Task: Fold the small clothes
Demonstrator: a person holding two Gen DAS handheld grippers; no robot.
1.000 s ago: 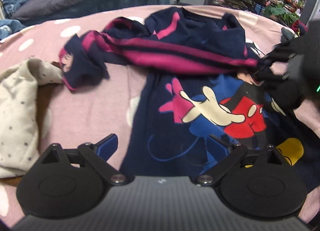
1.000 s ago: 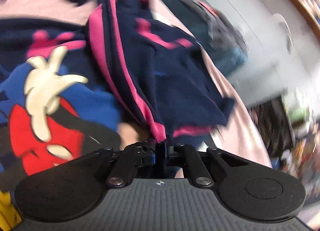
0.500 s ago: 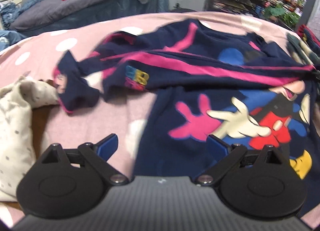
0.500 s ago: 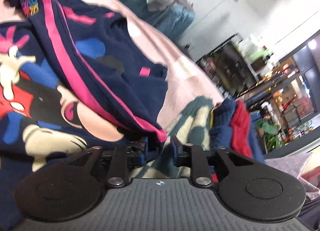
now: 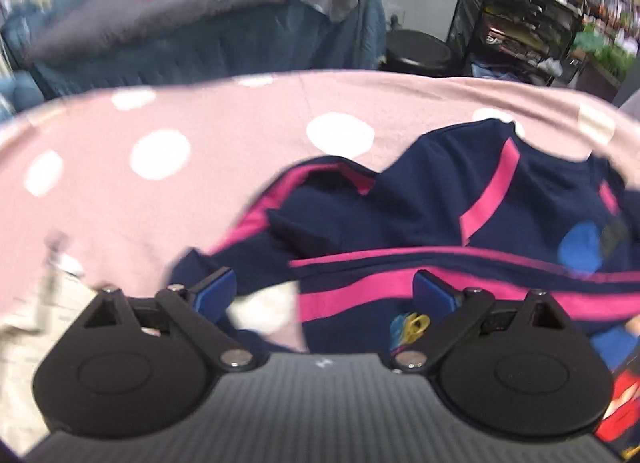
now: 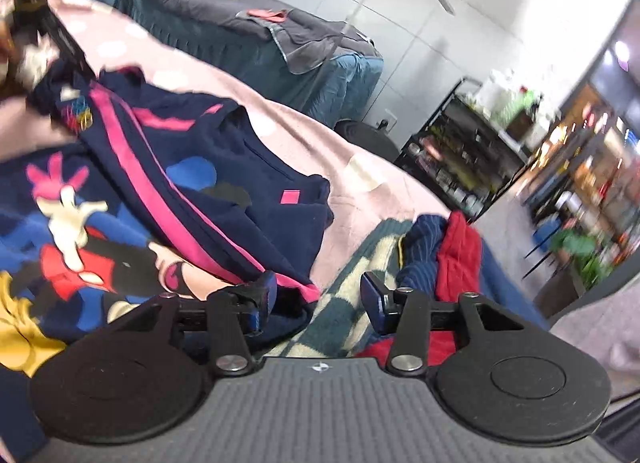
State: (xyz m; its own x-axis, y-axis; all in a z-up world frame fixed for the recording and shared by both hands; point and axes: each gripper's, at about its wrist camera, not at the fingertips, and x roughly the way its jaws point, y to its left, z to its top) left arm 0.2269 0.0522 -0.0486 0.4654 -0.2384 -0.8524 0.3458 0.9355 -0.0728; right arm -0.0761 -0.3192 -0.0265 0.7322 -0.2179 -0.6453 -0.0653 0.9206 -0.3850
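Both the left gripper [image 5: 324, 289] and right gripper [image 6: 318, 295] were held wide open, nothing grasped. The navy sweater [image 6: 208, 167] was spread at ten o'clock of the right gripper. No writing could be read.

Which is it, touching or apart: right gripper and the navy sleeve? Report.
Cannot tell. Right wrist view: right gripper open, navy sleeve overlapping one finger, gap hidden.

Soft matt knit sweatshirt [image 5: 440, 215], fuzzy pink blanket [image 5: 200, 191], matt plastic gripper [image 6: 318, 293]
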